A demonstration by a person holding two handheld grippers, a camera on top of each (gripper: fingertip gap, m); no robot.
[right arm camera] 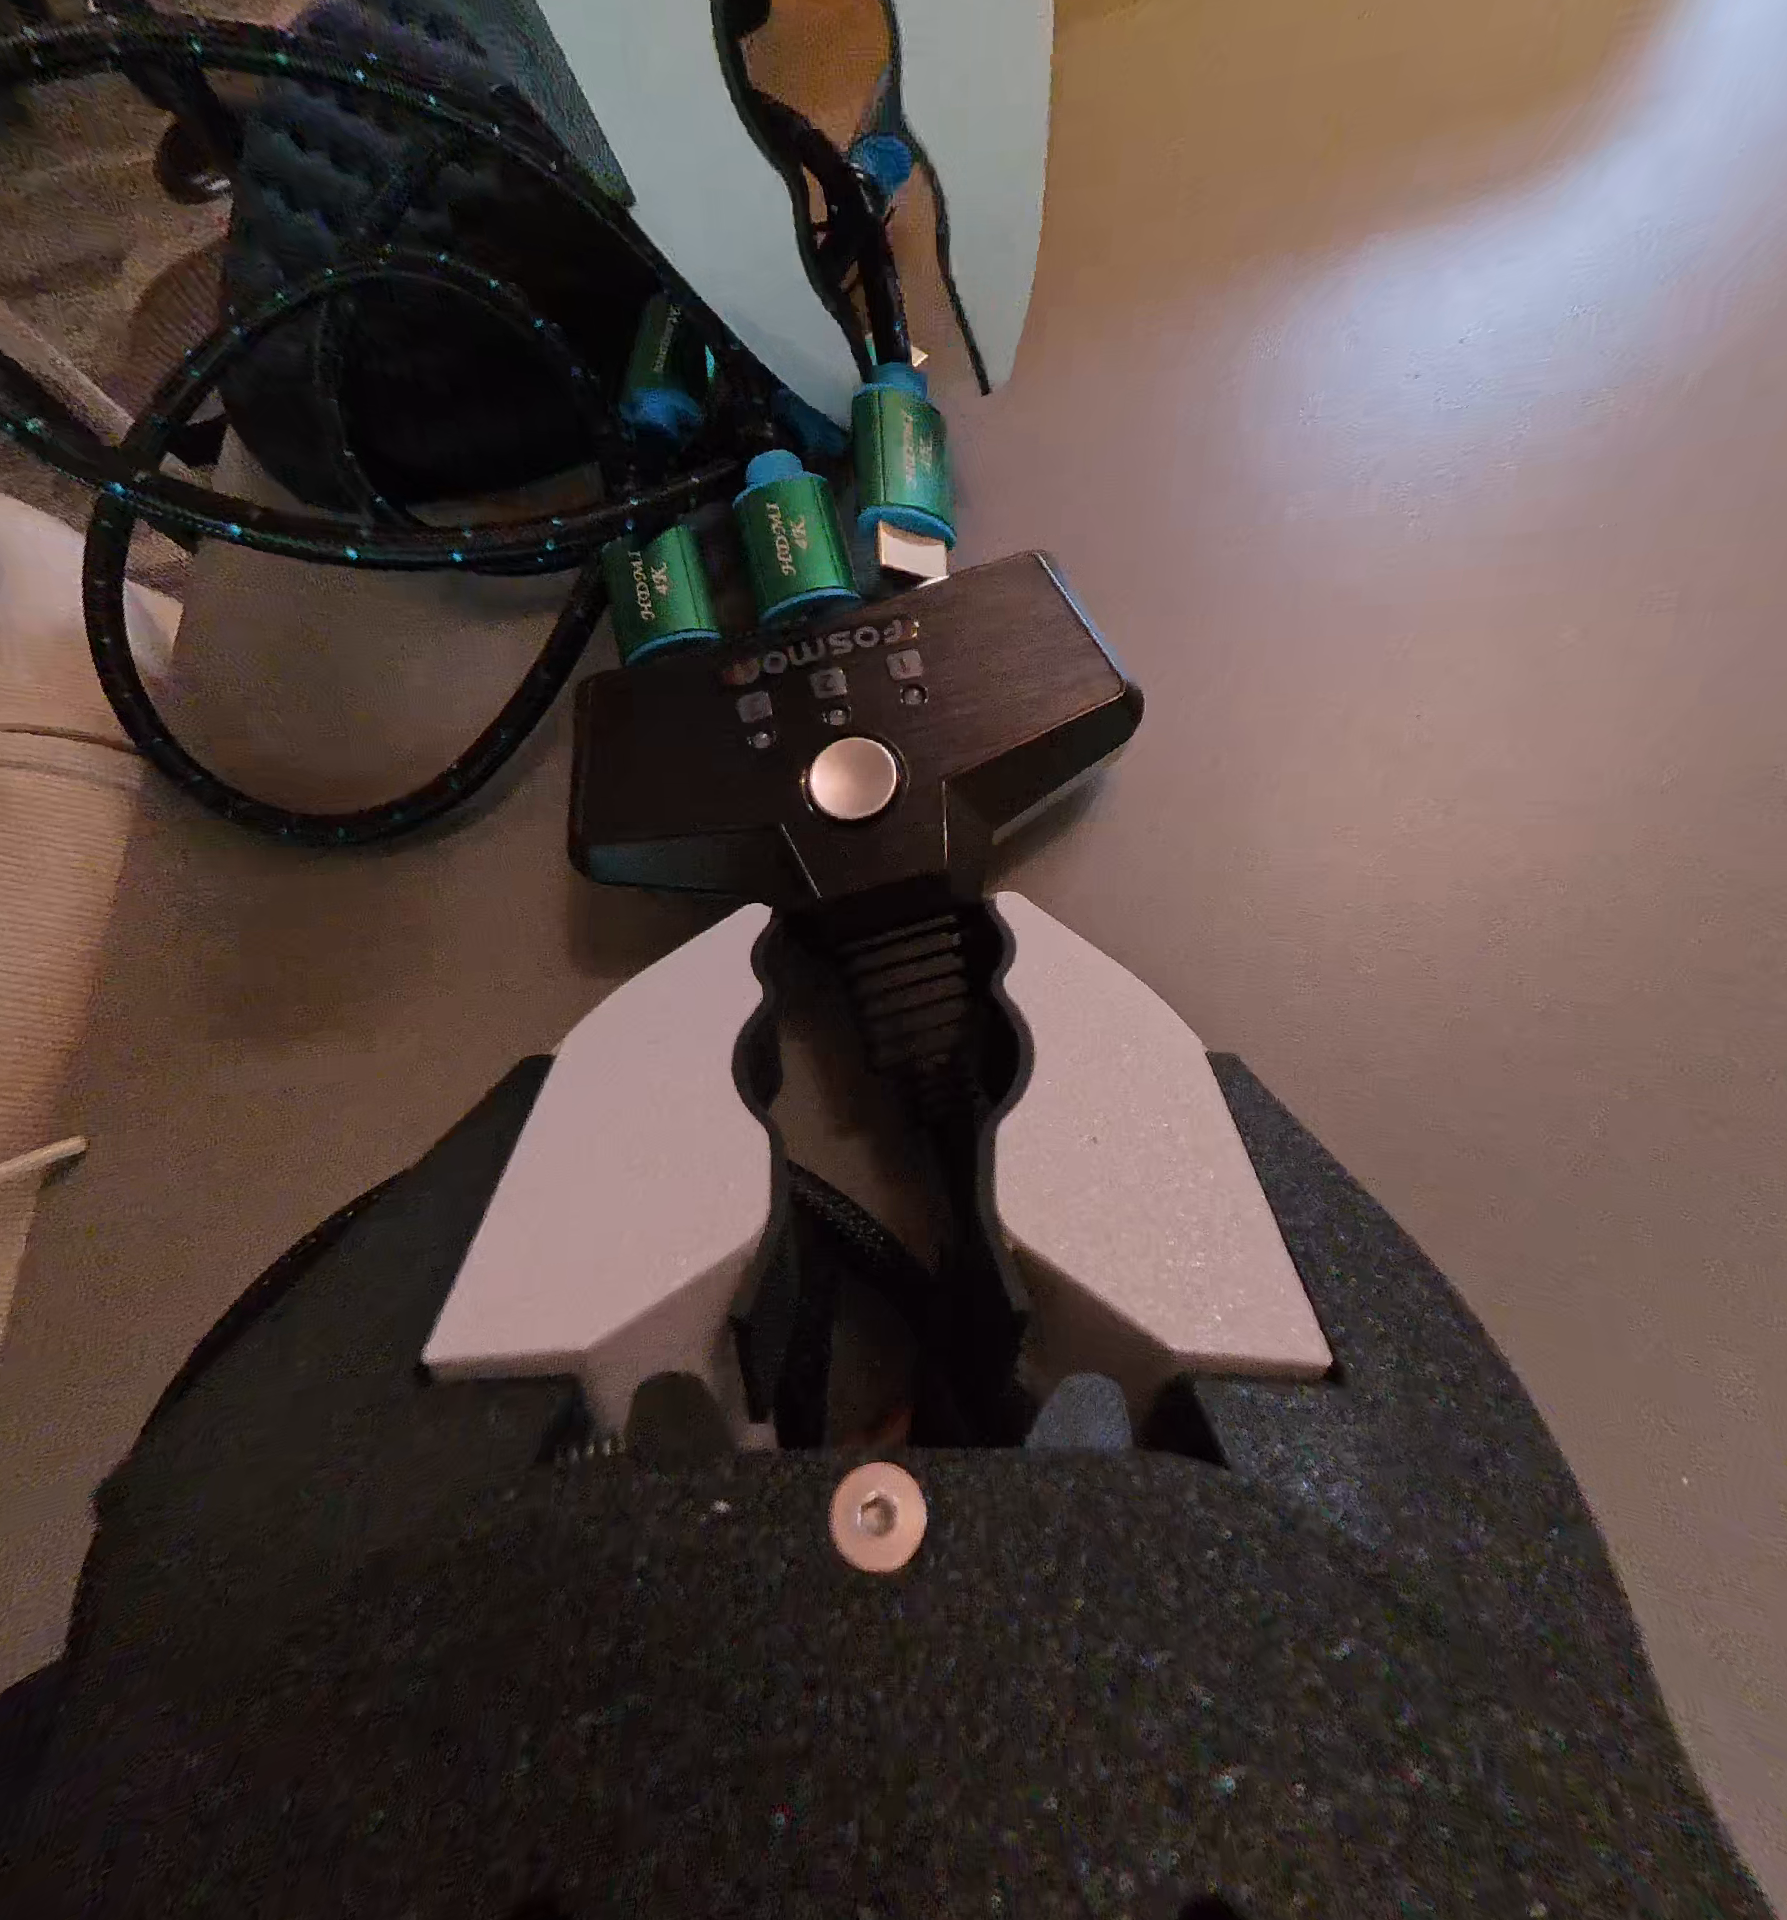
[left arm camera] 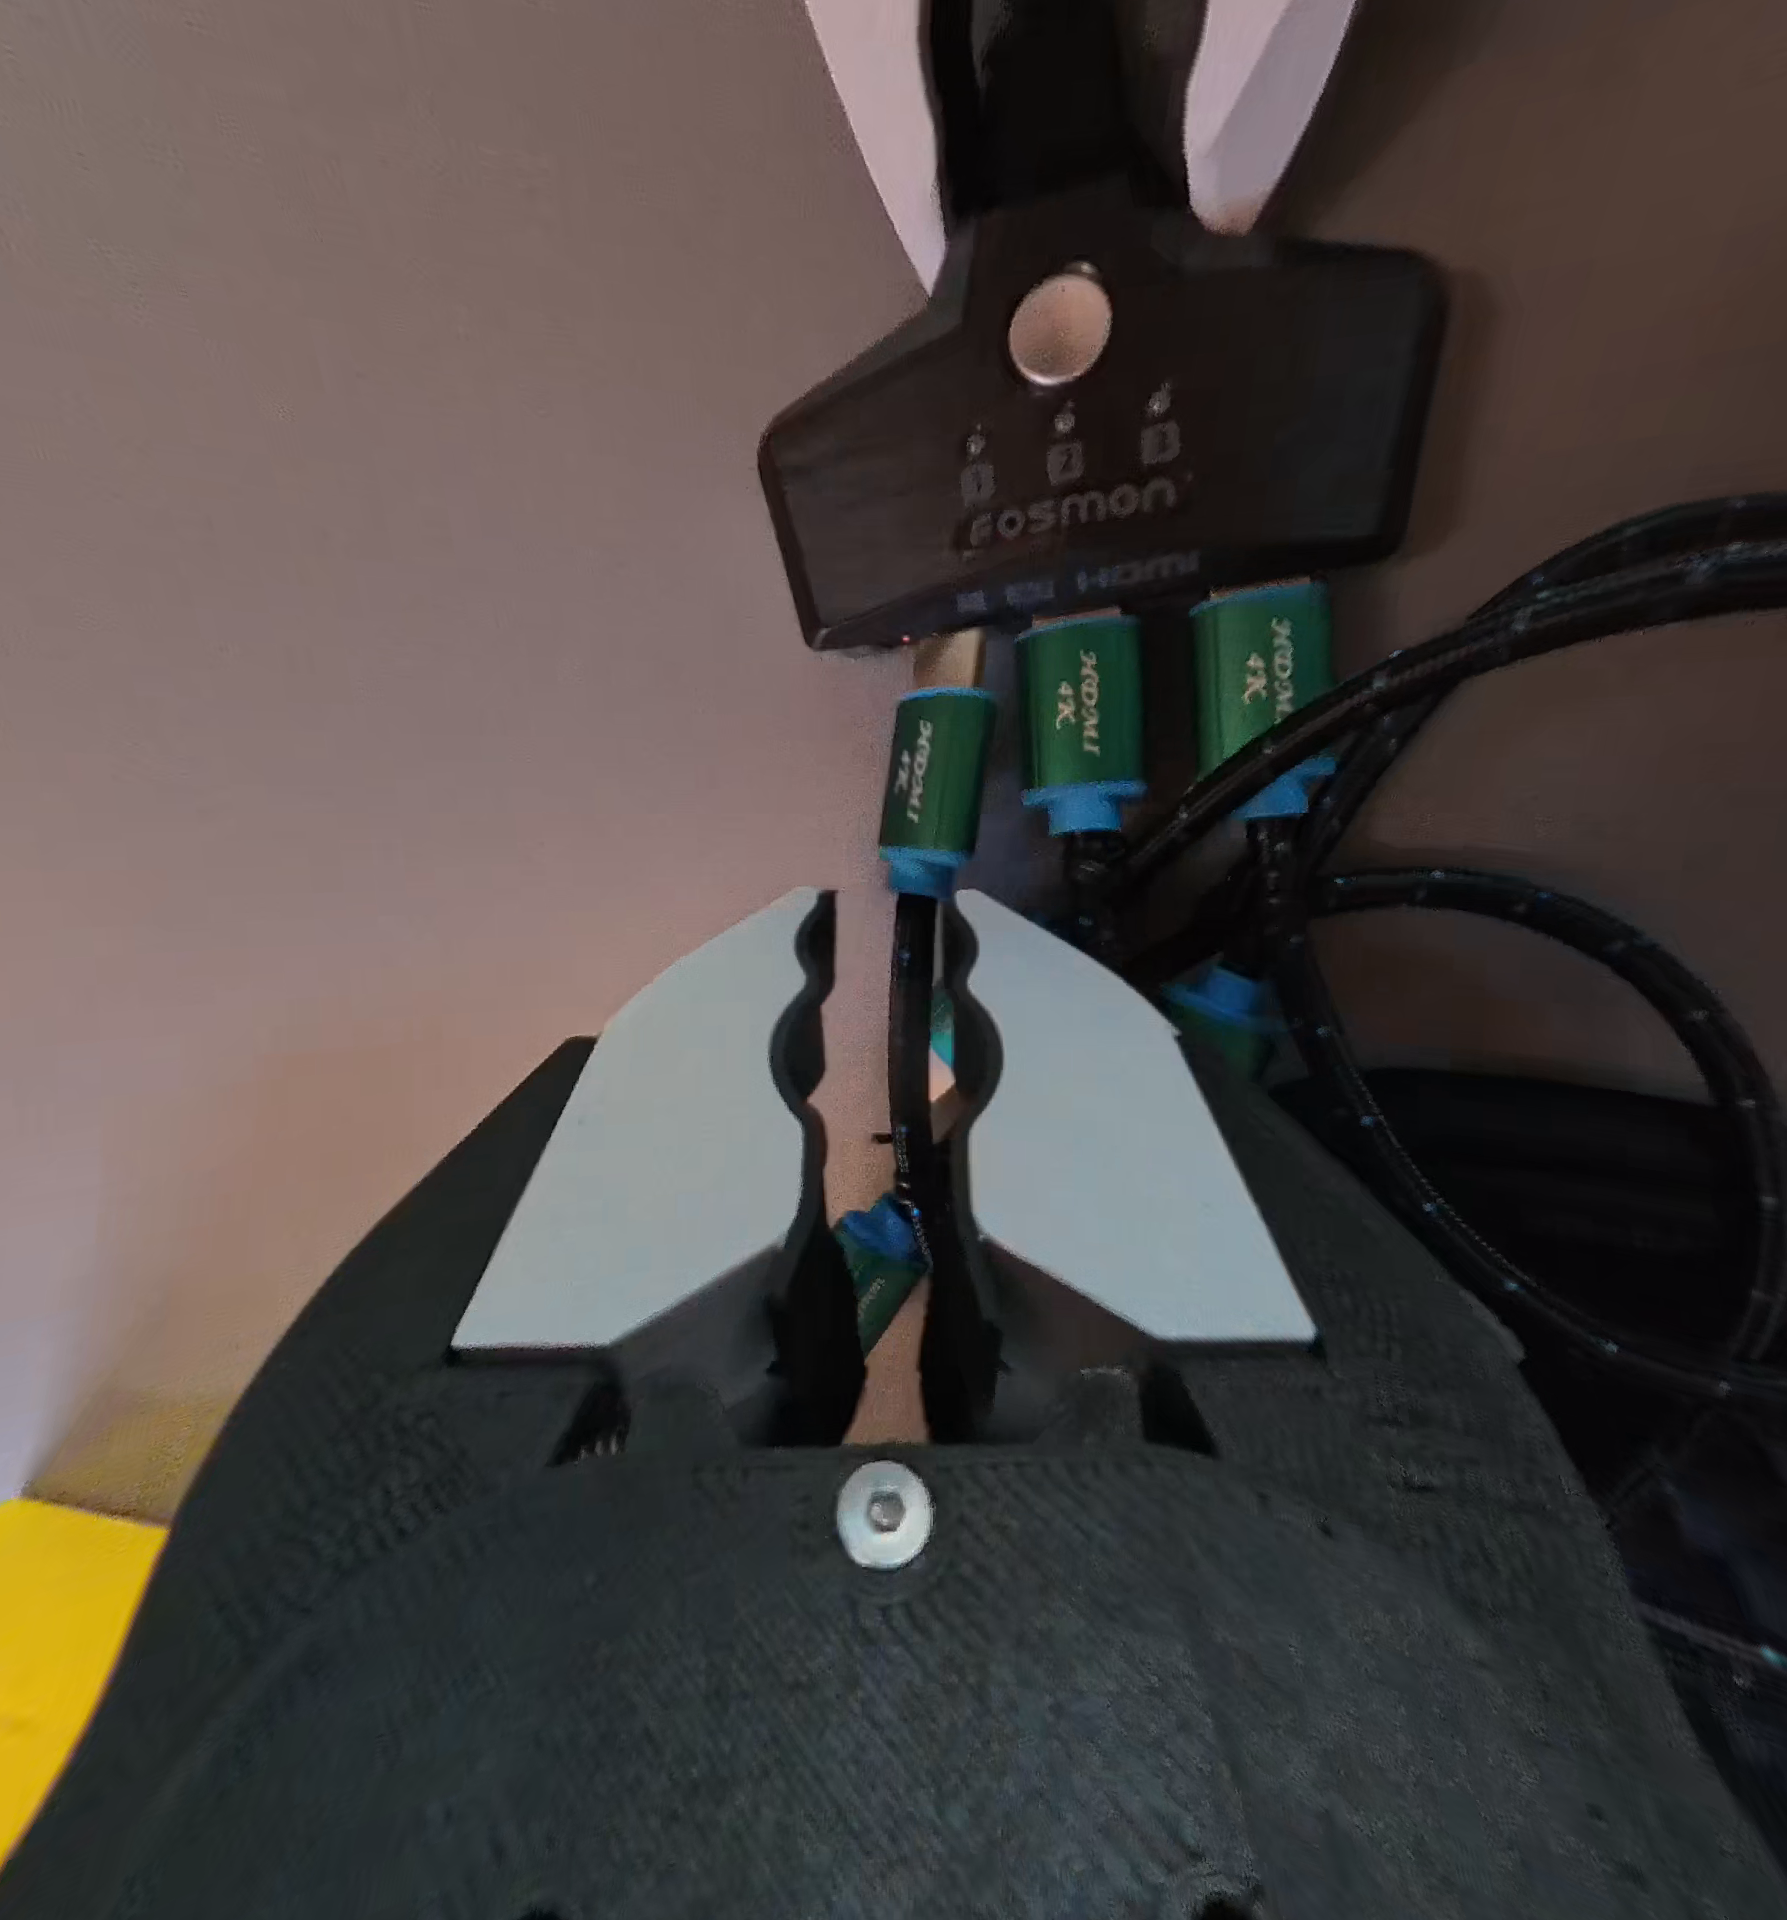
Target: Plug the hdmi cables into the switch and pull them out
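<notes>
A black HDMI switch (left arm camera: 1107,457) lies on a brown table; it also shows in the right wrist view (right arm camera: 847,727). Two green HDMI plugs (left arm camera: 1076,707) (left arm camera: 1258,675) sit fully in its ports. A third green plug (left arm camera: 936,779) is partly out, its gold tip showing (right arm camera: 899,468). My left gripper (left arm camera: 894,914) is just behind that plug, fingers slightly apart around its black cable without pinching it. My right gripper (right arm camera: 884,904) is shut on the ribbed cable tail of the switch (right arm camera: 910,997). Its white fingers (left arm camera: 1247,114) show at the top of the left wrist view.
Coils of black braided cable (left arm camera: 1595,1039) (right arm camera: 297,416) lie beside the switch, with loose green plug ends (left arm camera: 1221,1008) among them. A yellow object (left arm camera: 16,1662) is at the lower left. Beige fabric (right arm camera: 6,831) lies at the table's left side.
</notes>
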